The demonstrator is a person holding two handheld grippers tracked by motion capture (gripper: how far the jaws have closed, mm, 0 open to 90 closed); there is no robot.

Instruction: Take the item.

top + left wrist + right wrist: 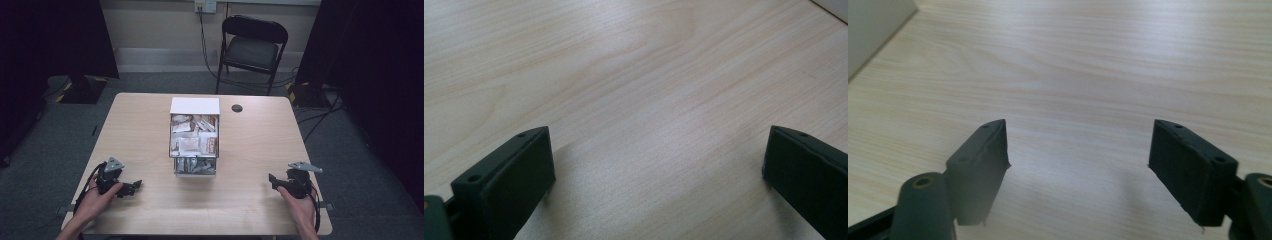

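Left tool (131, 187) sits low over the pale wooden surface (250, 150), jaws spread wide with nothing but bare wood grain between them in its own view. Right tool (272, 181), out on the opposite side, has its jaws parted too, a touch narrower, and they grip nothing either. Between the two tools and a little farther out, well apart from both, stands the small drawer box (194, 106), white on top, its clear drawers (195, 142) pulled out toward the person and packed with sachets. Beyond the far edge of the surface, a black folding chair (252, 47).
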